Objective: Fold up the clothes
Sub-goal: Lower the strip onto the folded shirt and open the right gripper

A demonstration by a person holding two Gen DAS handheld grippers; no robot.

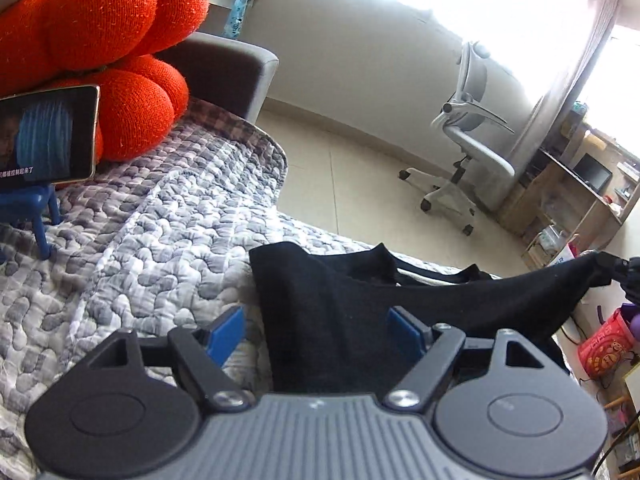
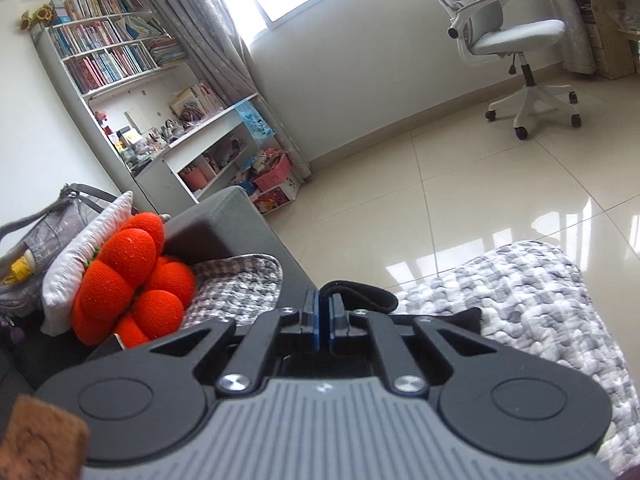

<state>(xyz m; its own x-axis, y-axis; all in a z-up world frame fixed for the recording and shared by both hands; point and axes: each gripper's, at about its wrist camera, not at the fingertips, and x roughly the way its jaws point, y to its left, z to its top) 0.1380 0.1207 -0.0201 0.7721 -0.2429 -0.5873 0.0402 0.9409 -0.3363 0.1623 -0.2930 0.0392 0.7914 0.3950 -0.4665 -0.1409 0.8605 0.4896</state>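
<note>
The left gripper has its two blue-padded fingers spread wide with nothing clamped between them, and it hovers over the near edge of a black garment that lies on a grey and white quilted blanket. The garment rests partly flat on the blanket and partly lifted: its far right end is drawn up and out to the side, where the right gripper shows at the frame's edge pinching that corner. In the right wrist view the right gripper has its blue pads pressed together with only a thin slit between them, and a fold of the black garment loops out from the pinch, with more dark cloth below it on the blanket. Behind the blanket an orange knotted cushion leans at the grey sofa arm, and a phone stands propped on a small blue stand in front of it. A grey office chair stands well apart on the tiled floor, and a bookshelf fills the wall beside the curtain
</note>
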